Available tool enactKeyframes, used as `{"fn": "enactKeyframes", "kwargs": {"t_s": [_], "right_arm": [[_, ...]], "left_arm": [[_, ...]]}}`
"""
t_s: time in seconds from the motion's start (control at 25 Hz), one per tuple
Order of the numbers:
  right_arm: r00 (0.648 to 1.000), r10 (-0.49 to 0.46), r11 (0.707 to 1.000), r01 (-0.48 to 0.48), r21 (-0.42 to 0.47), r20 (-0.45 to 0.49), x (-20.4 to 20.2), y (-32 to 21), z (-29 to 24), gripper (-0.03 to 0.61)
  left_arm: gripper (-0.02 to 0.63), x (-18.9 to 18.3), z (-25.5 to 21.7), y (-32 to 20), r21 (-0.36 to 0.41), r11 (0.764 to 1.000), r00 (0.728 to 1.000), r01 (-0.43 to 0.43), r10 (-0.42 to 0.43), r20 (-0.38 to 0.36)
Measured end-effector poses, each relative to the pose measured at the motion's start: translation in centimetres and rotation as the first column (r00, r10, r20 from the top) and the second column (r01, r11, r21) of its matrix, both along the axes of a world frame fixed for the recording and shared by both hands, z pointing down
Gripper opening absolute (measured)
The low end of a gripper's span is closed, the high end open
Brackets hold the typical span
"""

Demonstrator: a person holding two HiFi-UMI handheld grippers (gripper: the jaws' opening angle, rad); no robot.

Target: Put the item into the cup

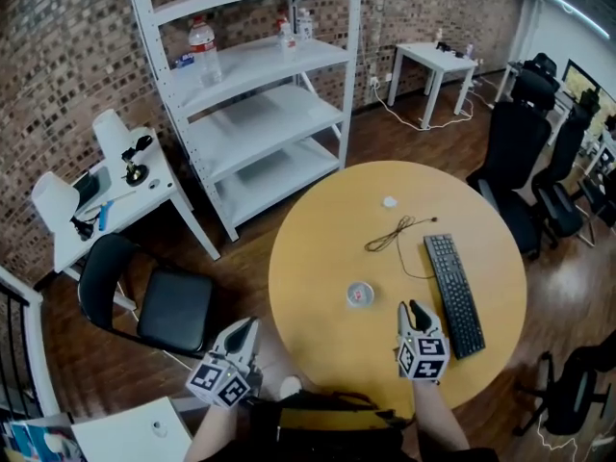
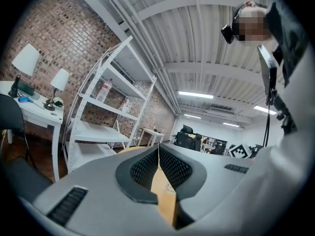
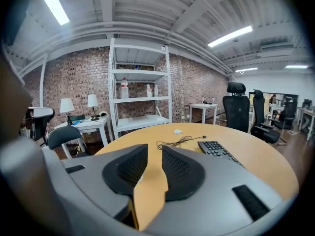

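– Right gripper point(image 1: 414, 309) is over the near part of the table point(image 1: 318, 248), jaws a little apart, empty. And the left gripper point(image 1: 246, 328)?
– Jaws together, empty, outside the table edge.
– The cup point(image 1: 359, 295)?
– Small, round, pale, something reddish inside. It stands mid-table, bare wood at its left, keyboard point(image 1: 454, 295) at its right.

This is an open-plan office in a loft-style building. A bare brick wall point(image 1: 58, 56) runs along the far side, the floor point(image 1: 404, 133) is dark wood, and exposed ceiling beams point(image 3: 147, 4) carry strip lights point(image 3: 231, 36). The round wooden worktop point(image 1: 318, 258) holds a black keyboard point(image 1: 454, 295) and a loose cable point(image 1: 395, 234). At the right, black office chairs point(image 1: 515, 142) stand near a monitor point(image 1: 582, 80). A white shelving unit point(image 1: 260, 114) stands against the brick, with a small white table point(image 1: 433, 65) to its right and a side table point(image 1: 115, 195) with lamps point(image 1: 114, 138) to its left.
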State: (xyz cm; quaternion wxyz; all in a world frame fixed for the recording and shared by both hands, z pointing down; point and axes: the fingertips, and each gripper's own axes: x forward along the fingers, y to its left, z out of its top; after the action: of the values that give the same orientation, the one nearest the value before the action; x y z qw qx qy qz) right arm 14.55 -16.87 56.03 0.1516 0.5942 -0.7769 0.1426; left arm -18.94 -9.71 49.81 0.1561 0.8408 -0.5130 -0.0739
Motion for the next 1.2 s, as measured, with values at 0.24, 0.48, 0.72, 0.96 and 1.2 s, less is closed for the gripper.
{"fn": "enactKeyframes", "kwargs": {"t_s": [0.24,0.48,0.72,0.96,1.2], "right_arm": [[0.991,0.130,0.990,-0.131,0.050,0.029,5.8,4.2,-0.7,0.055],[0.954,0.293,0.950,-0.297,0.095,0.057,11.5,8.2,-1.3,0.005],[0.937,0.332,0.932,-0.343,0.115,0.105,13.2,10.5,-0.9,0.003],[0.953,0.296,0.944,-0.302,0.132,0.068,12.0,10.0,-1.1,0.002],[0.961,0.272,0.953,-0.275,0.129,0.041,11.0,9.6,-1.2,0.001]], "left_arm": [[0.002,3.7,0.3,-1.5,0.003,0.995,0.995,-0.100,0.100,0.013],[0.002,8.3,0.9,-2.5,0.003,0.976,0.976,-0.218,0.218,0.012],[0.002,10.9,1.4,-2.7,-0.006,0.958,0.958,-0.288,0.288,0.009],[0.002,11.0,0.6,-3.2,0.010,0.961,0.961,-0.277,0.277,0.024],[0.002,9.9,1.3,-3.1,-0.008,0.966,0.966,-0.259,0.259,0.010]]}}
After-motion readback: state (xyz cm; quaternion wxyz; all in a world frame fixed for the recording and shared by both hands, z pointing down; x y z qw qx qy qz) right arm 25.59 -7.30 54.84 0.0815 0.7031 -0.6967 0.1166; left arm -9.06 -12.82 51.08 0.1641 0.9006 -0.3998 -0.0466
